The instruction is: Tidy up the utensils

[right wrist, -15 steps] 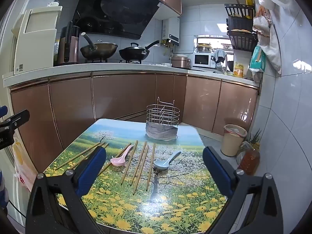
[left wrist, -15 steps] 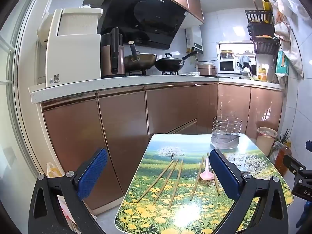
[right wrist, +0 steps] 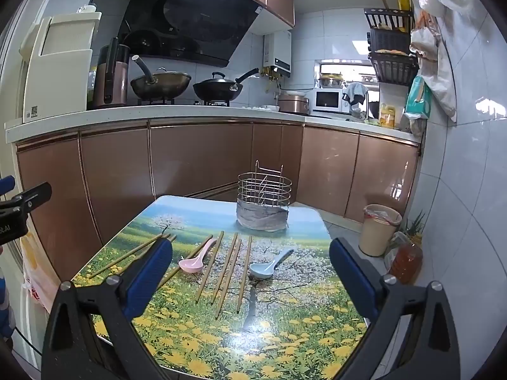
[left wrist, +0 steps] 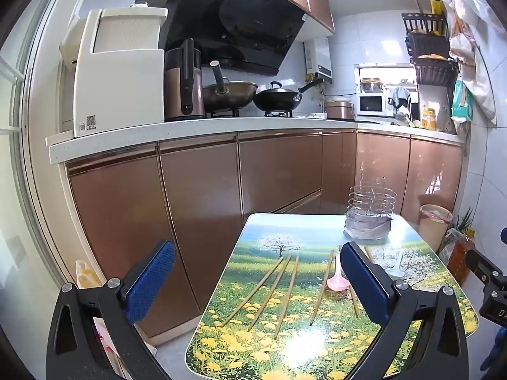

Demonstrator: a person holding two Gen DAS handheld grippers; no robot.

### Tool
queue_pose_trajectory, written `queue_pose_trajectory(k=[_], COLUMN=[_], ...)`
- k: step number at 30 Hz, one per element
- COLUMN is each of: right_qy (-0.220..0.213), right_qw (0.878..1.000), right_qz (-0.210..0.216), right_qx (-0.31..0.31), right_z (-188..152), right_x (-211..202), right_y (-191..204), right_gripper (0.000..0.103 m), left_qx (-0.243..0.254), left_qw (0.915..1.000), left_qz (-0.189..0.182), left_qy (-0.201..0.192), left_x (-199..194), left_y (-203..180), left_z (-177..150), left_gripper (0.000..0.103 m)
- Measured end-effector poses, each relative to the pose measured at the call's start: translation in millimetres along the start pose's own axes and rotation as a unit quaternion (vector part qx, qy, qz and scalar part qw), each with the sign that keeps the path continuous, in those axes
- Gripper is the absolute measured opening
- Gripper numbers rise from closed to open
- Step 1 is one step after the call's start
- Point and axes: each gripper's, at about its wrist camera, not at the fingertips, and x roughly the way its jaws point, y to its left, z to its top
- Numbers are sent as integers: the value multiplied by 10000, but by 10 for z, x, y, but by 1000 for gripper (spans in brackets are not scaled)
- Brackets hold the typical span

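A home kitchen: a black range hood point(right wrist: 190, 19) hangs over two woks point(right wrist: 218, 90) on a gas hob, copper-coloured cabinets point(right wrist: 196, 155) run beneath a pale worktop point(right wrist: 158, 114), and a microwave point(right wrist: 328, 100) and rice cooker point(right wrist: 293, 104) stand against white wall tiles.

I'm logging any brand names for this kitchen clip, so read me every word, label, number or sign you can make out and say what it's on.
"DA", cut off by the frame edge: on the right gripper's body.
".AI", start cut off: on the left gripper's body.
QR-code sticker on the cream appliance: print too small to read.
Logo on the black range hood: blurred, unreadable.
Yellow bottle label on the counter: unreadable.
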Motion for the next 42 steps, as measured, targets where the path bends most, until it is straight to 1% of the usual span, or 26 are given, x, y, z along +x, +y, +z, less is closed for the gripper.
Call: queue_pose_trajectory(k=[9,15,22,27,37,42], right_qy=[9,92,65,71,120,147], right_qw=[9999,9998,9998,9999,9998,9999], right_qz=[-97,-71,-70,-56,-103,-9], right_qx=[108,189,168,124,83,68], right_z=[-13,-59,12,75,116,125], right_x=[28,93,161,249,411,497], right_y=[-101,-142,-143,-127,-169,-145], right_gripper=[100,100,100,100,100,100], left_qx=[91,174,220,214,160,137], left_qw=[10000,9998,9998,9998,9998,9999], left_qz=[-3,7,24,27,-88,-58], left_qy=[1,20,-8,-33,-16,48], left_x=[36,49,103,188,383,473], left_y=[-84,-127,-152,-172,-238,-230], left_z=[30,23,87,159,265,278], left_gripper=[103,103,103,103,103,103])
